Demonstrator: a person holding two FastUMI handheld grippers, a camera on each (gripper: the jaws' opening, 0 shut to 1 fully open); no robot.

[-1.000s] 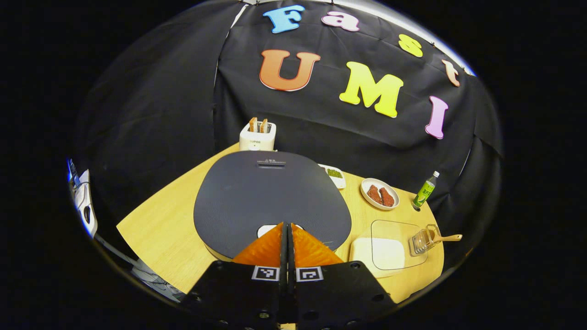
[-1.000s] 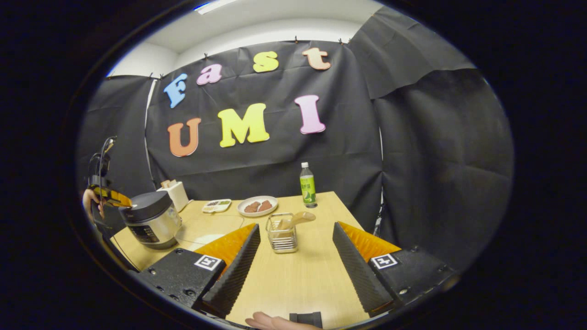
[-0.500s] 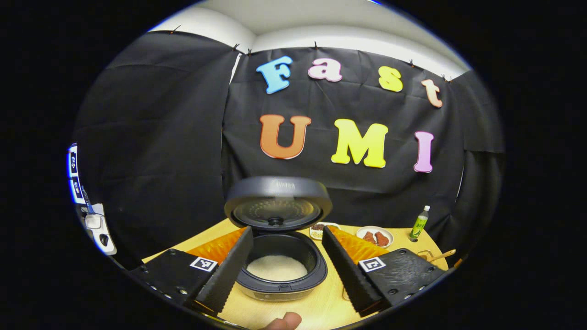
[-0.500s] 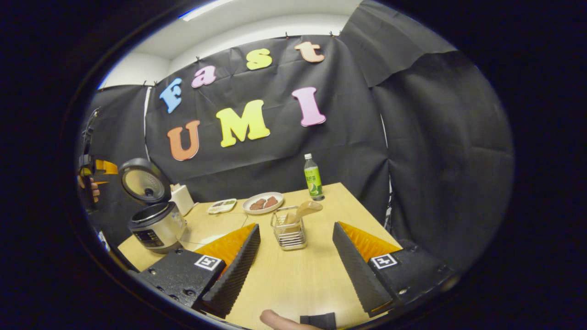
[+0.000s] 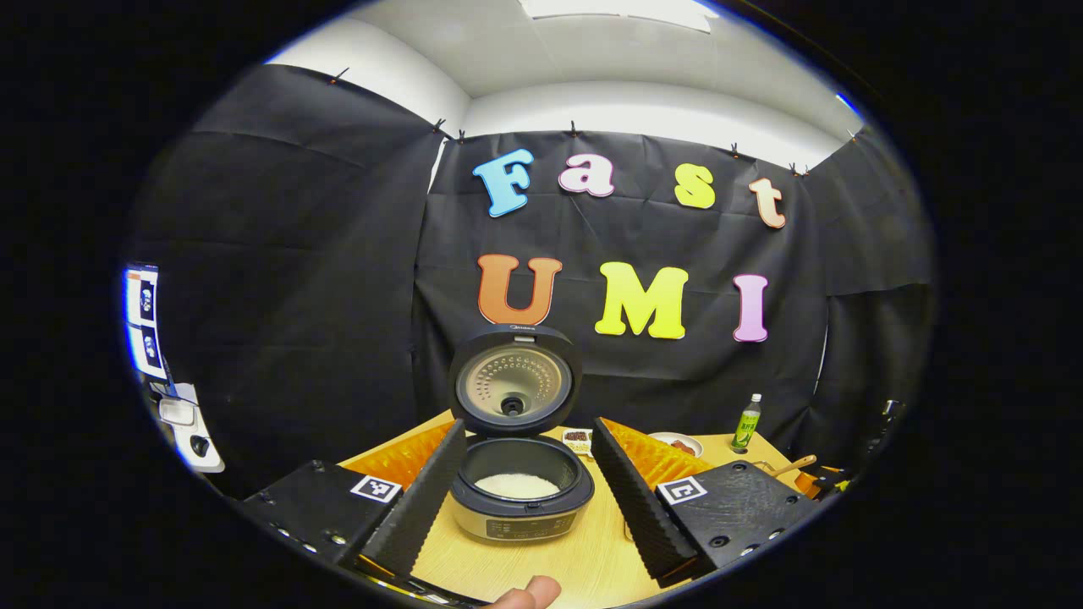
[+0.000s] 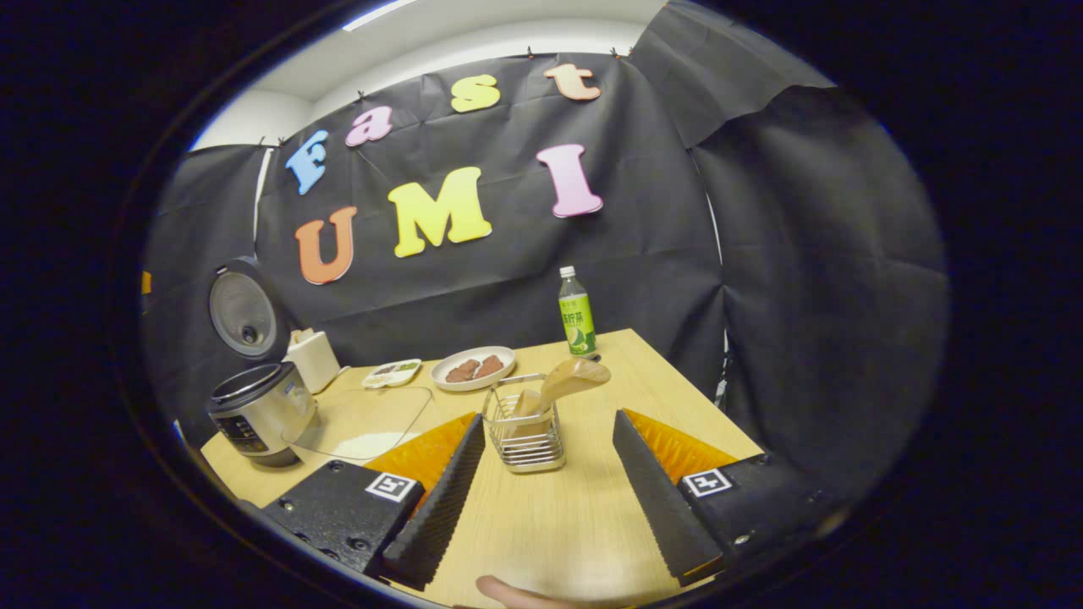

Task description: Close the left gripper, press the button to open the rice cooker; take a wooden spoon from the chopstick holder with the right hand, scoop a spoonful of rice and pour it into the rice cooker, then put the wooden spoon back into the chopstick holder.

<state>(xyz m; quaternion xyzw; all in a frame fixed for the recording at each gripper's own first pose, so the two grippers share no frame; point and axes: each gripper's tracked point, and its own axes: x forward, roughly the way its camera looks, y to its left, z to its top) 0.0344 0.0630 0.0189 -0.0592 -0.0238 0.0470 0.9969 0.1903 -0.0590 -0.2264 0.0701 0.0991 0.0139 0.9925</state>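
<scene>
Left gripper (image 5: 525, 495): the two ridged fingers are spread wide apart, nothing is held between them, and a fingertip (image 5: 526, 593) of the holding hand is seen at the lower edge. Right gripper (image 6: 541, 491): the fingers are likewise parted and empty, with a fingertip (image 6: 512, 594) below.

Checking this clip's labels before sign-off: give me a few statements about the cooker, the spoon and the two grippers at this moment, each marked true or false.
1. The rice cooker has its lid raised. True.
2. The right gripper is shut on the wooden spoon. False: its fingers stand apart and the spoon is untouched in the chopstick holder.
3. White rice shows inside the cooker's pot. True.
4. The left gripper is shut. False: its fingers are spread, with the cooker seen between them.
5. The green bottle lies on its side. False: it stands upright near the table's far edge.
</scene>
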